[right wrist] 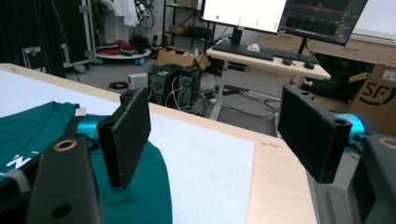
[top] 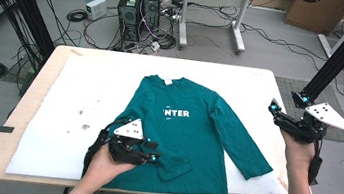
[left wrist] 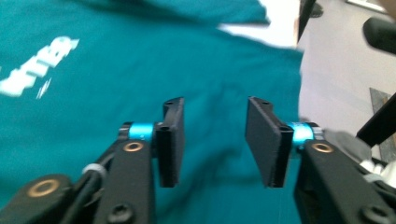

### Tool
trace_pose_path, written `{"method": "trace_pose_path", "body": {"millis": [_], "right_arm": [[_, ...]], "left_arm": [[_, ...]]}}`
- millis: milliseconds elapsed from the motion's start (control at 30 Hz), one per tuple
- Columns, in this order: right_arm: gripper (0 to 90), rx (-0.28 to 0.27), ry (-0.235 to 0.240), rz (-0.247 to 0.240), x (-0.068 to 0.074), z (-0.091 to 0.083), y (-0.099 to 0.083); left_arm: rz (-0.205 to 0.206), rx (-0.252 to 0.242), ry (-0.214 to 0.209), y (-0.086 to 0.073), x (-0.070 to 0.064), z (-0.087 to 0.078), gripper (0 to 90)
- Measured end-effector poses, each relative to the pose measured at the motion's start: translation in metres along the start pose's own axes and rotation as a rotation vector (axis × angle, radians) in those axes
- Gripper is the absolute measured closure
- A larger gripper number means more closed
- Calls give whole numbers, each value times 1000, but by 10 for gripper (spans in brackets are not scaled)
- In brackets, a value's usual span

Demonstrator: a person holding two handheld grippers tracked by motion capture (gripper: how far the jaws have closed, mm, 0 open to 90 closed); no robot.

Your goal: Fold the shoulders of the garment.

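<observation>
**Operator A:** Report the position of the workpiece.

**Operator B:** The teal long-sleeved shirt (top: pixel 183 129) lies front up on the white mat (top: pixel 84 95), which covers most of the table (top: pixel 34 94). Collar points away from the person. One sleeve already lies folded in across the lower front, its cuff (top: pixel 173 168) near the hem; the other sleeve (top: pixel 240 141) is spread out toward the table's right edge.

**Operator A:** State of the left gripper?

**Operator B:** The left gripper (top: pixel 152 157) hovers low over the folded-in sleeve. In the left gripper view its jaws stand moderately apart with only shirt fabric seen between them; nothing is clamped (left wrist: pixel 215 140).

**Operator A:** And the right gripper?

**Operator B:** The right gripper (top: pixel 278 116) is held above the table's right edge, apart from the shirt. Its jaws are wide apart and hold nothing (right wrist: pixel 215 135). My judgement: it is placed there to approach the spread sleeve next (the remaining unfolded side).

**Operator A:** Any containers on the work surface?

**Operator B:** None on the table. Off it, cardboard boxes (top: pixel 317 13) stand on the floor beyond; their contents cannot be determined. Two computer towers (top: pixel 138 9) stand behind the table amid cables.
</observation>
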State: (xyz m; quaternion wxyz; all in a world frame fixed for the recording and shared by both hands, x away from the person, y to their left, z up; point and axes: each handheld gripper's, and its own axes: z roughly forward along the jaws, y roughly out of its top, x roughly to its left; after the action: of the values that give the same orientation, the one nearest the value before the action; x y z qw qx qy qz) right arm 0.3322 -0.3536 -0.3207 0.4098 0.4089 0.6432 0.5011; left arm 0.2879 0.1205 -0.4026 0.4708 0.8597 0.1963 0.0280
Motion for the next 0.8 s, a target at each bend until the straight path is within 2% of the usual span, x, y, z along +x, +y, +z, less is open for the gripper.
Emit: {"method": "trace_pose_path", "body": {"millis": [33,67,100,133,167,200,233,267,300,333,400,433,467,500,533,633,700,733,767,800], "right_arm": [[263,3,1,0,0,0,0],[263,7,3,10,0,1,0],[263,8,0,7,0,1,0],[263,11,2,3,1,2,0],[263,16,3,6,2,2,0],[263,9,3,1,2,2,0],[263,11,3,4,2,3,0],[263,11,3,4,2,3,0],[263,12,4,8,4,2,1],[263,8,8,0,3,2,1],[263,9,8,-5,3,3,1],[263,9,8,-5,3,3,1],[263,8,7,-4,3,3,1],[263,10,9,-4,3,4,0],[263,10,9,-4,3,4,0],[263,14,9,-7,4,4,0],[263,22,10,2,5,3,-1],[263,19,13,-6,5,4,-1],[263,19,13,-6,5,4,-1],[263,30,17,2,6,3,-2]], "left_arm": [[3,24,-5,-5,-1,2,643],[3,24,-5,-5,-1,2,657],[28,67,-34,-11,-10,15,660],[28,67,-34,-11,-10,15,679],[97,108,-51,-12,-22,30,678],[123,119,-45,-11,-28,38,666],[123,119,-45,-11,-28,38,635],[142,136,-40,-9,-33,44,635],[156,160,-48,-7,-35,51,640],[151,211,-55,-8,-37,59,699],[175,208,-69,-9,-38,56,831],[175,208,-69,-9,-38,56,856],[169,207,-82,-9,-38,51,856],[167,180,-105,-10,-39,40,863],[167,180,-105,-10,-39,40,864],[166,150,-121,-12,-39,21,865],[153,137,-133,-16,-40,12,843],[149,130,-154,-18,-39,8,768],[137,127,-159,-20,-38,5,768],[133,118,-150,-21,-37,2,674]]}}
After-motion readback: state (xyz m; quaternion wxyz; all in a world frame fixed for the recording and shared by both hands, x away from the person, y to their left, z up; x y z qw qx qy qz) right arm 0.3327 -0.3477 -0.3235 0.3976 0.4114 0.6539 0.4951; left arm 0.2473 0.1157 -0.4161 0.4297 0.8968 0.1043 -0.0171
